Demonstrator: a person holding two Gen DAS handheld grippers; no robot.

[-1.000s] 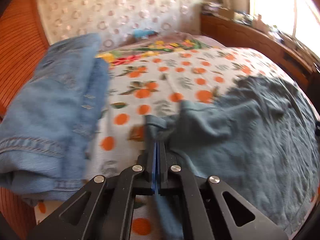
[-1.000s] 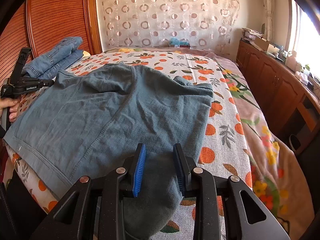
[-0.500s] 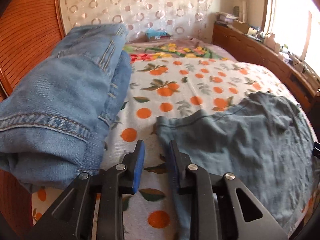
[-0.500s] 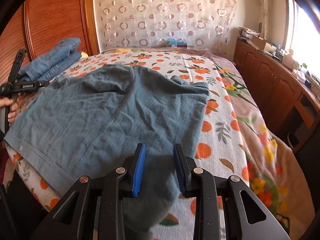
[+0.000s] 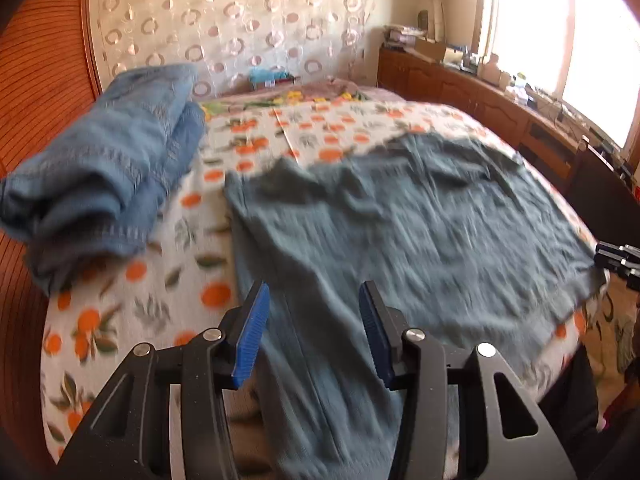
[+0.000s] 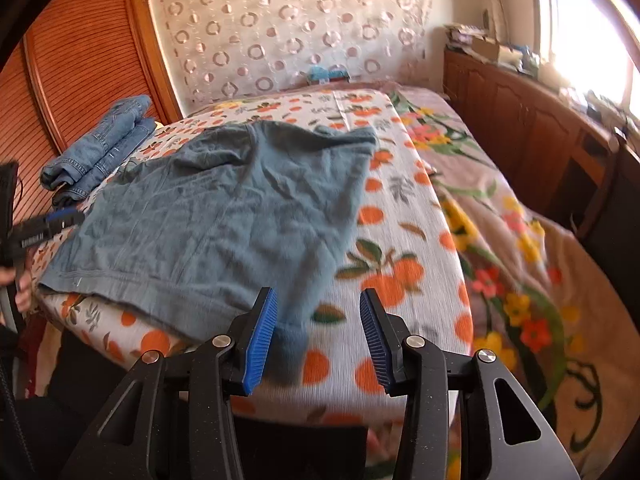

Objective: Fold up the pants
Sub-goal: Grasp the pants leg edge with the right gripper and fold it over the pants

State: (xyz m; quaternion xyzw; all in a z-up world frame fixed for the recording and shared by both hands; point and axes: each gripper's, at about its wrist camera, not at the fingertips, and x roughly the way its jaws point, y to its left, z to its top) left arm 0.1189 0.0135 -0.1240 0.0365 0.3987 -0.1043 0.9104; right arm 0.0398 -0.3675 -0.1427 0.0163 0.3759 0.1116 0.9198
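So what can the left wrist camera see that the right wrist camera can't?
Only the left wrist view shows the open left gripper from behind, with the right gripper's tip at the frame's right edge.

Only the right wrist view shows the open right gripper from behind, the flowered blanket, and a hand holding the left gripper.

Both show the grey-blue pants spread flat on the orange-print bedspread, the folded jeans, the circle-patterned curtain and the wooden cabinet.

Pants (image 6: 216, 216) lie on bed (image 6: 400, 208), jeans (image 6: 104, 140) apparently left.
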